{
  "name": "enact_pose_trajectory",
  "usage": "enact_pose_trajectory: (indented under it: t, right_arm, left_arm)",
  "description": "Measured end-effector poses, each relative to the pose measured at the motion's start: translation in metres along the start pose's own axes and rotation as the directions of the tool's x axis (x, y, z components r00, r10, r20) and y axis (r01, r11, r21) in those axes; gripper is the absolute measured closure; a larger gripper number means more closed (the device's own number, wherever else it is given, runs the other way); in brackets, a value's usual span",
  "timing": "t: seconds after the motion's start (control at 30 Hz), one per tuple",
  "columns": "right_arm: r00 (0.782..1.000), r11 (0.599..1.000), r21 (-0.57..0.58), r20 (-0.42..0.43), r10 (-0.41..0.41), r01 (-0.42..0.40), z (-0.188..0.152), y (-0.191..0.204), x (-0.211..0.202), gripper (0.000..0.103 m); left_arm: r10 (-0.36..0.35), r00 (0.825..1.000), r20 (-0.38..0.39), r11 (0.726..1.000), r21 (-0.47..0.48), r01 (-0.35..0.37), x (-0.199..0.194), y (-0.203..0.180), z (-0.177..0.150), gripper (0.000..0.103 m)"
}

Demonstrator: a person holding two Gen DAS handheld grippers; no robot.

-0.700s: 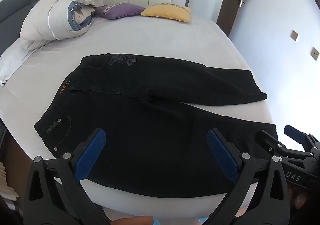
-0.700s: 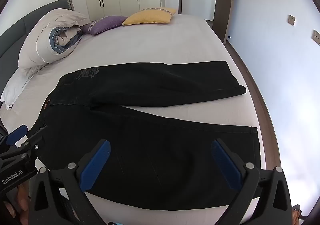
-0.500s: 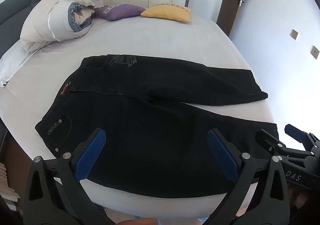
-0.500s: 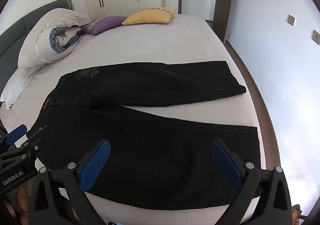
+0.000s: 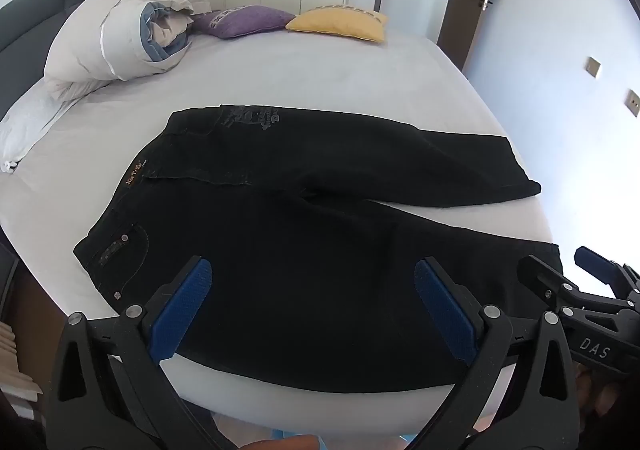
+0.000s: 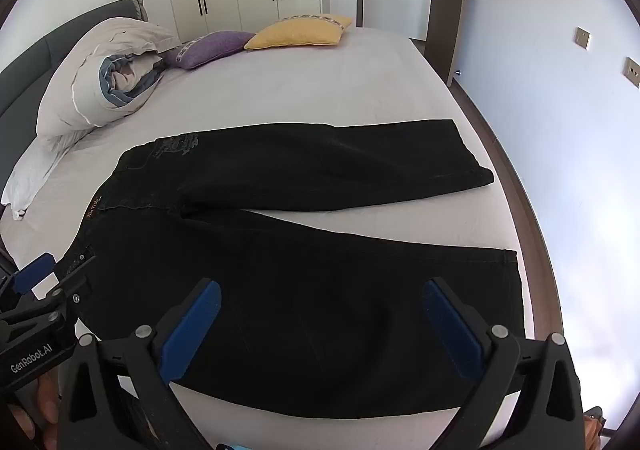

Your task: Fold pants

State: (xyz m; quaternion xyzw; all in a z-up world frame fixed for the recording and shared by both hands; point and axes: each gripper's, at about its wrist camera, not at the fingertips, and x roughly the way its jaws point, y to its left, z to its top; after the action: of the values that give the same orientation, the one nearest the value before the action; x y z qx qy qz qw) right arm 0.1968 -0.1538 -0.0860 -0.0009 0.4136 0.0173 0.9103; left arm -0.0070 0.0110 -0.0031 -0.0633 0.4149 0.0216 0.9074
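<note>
Compared with a moment ago, I am seeing almost no change: the pants [image 5: 320,250] are lying in the same spread on the bed [image 5: 320,82], and both views are sitting only a touch differently on them, the near edge of the mattress showing a little more below the cloth.

I am holding the left gripper [image 5: 313,292] above the near leg, its jaws standing wide with nothing between the blue pads [image 5: 180,310]. The right gripper [image 6: 322,314] is hanging the same way over the same leg, further toward the hem, jaws wide and empty.

For writing, I am reading "DAS" on the body of the right gripper where it shows at the edge of the left view, and "GenRobot.AI" on the left gripper in the right view. The small tan tag [image 5: 136,175] at the waistband carries lettering too small for me to read, and the grey print on the far hip is also unclear.

The pants are lying flat, waist to the left, legs splayed to the right, the near leg reaching close to the bed's front edge. Beyond them the mattress is lying bare up to the rolled duvet [image 5: 120,38], the purple cushion [image 5: 244,20] and the yellow cushion [image 5: 340,22].
</note>
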Motion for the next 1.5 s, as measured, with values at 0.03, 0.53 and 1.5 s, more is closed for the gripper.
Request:
enact_pose_trajectory:
  t: [0.03, 0.53, 1.5]
  right_arm:
    - [1.000, 1.000, 0.000, 0.000, 0.000, 0.000, 0.000, 0.000, 0.000, 0.000]
    - [1.000, 1.000, 0.000, -0.002, 0.003, -0.003, -0.003, 0.005, 0.001, 0.000]
    - [1.000, 1.000, -0.001, -0.003, 0.009, -0.009, -0.004, 0.014, 0.004, 0.000]
  left_arm:
    - [0.002, 1.000, 0.000, 1.000, 0.000, -0.002, 0.000, -0.001, -0.001, 0.000]
    - [0.003, 1.000, -0.004, 1.000, 0.000, -0.003, 0.005, 0.002, -0.005, 0.000]
    - [0.004, 1.000, -0.008, 1.000, 0.001, -0.004, 0.010, 0.005, -0.012, 0.000]
